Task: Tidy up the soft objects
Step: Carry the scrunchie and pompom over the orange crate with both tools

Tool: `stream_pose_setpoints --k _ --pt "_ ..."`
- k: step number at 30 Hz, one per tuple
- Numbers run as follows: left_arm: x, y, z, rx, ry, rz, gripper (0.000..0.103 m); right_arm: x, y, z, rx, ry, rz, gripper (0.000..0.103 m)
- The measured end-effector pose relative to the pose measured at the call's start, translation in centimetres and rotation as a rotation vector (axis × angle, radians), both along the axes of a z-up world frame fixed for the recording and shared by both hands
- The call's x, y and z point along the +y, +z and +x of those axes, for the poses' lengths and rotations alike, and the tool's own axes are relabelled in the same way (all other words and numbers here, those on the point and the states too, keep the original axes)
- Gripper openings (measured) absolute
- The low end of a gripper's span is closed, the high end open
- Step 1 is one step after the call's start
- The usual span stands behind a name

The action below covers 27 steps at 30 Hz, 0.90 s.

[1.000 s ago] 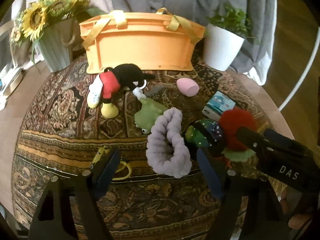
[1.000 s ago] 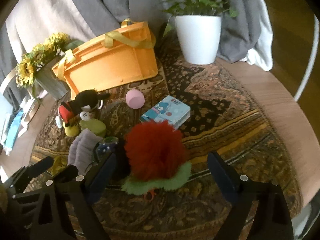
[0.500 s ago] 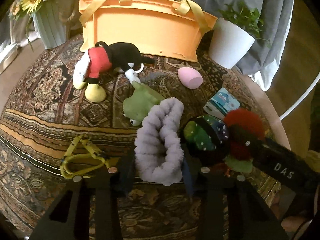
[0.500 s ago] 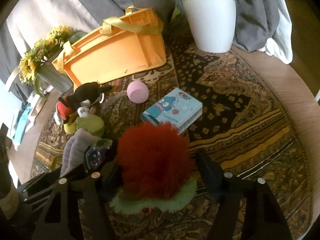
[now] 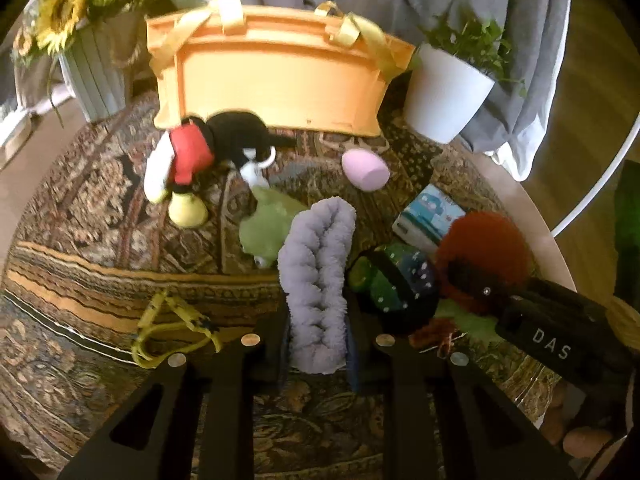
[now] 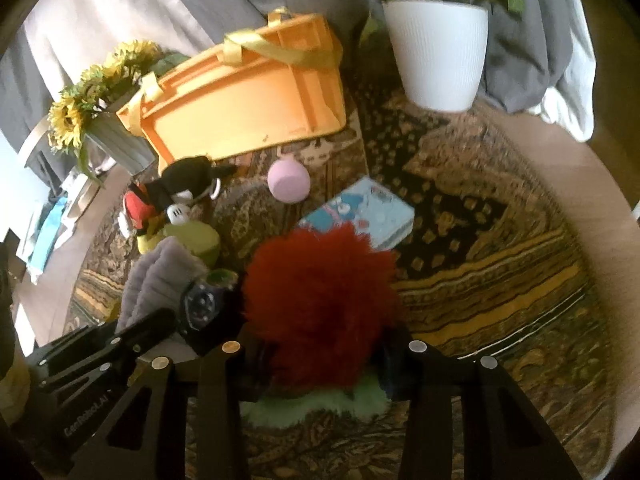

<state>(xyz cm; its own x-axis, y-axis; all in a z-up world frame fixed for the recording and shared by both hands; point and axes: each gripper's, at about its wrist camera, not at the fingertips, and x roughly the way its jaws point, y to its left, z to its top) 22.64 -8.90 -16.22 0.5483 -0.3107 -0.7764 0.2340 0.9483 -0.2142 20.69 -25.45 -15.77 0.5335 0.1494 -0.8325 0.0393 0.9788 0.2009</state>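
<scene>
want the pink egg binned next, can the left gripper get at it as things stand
Probably not right away: the left gripper is shut on the purple scrunchie. The path itself looks free, since the pink egg lies uncovered on the rug before the orange basket.

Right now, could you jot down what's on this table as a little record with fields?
Surface: patterned cloth on a round table
Bin: orange basket at the back
Left gripper: shut on a lilac fluffy band
Right gripper: shut on a red fluffy toy
Loose soft things: mouse plush, green plush, pink egg
Also: blue box, white plant pot, sunflowers
</scene>
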Motion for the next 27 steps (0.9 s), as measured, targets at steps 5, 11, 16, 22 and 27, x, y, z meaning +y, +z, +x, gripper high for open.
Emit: stream_pose_setpoints --k 5,11,16,22,27 --pt "0.3 2.1 -0.4 -0.069 -0.002 0.002 0.022 0.0 2.1 -0.2 -0.047 -0.007 -0.008 0.041" --pt "0.7 4.8 -0.7 -0.150 0.003 -0.001 0.022 0.4 4.6 -0.3 -0.107 -0.002 -0.012 0.041" --pt "1.2 7.0 -0.5 -0.215 0.013 -0.005 0.022 1.0 6.9 -0.1 -0.168 0.007 -0.015 0.041" --pt "2.1 9.9 -0.1 -0.296 0.029 -0.014 0.022 2.2 9.7 0.6 -0.248 0.027 -0.017 0.041" --pt "3.0 12.1 0.5 -0.357 0.045 -0.017 0.022 3.3 11.9 1.6 -0.318 0.048 -0.022 0.041"
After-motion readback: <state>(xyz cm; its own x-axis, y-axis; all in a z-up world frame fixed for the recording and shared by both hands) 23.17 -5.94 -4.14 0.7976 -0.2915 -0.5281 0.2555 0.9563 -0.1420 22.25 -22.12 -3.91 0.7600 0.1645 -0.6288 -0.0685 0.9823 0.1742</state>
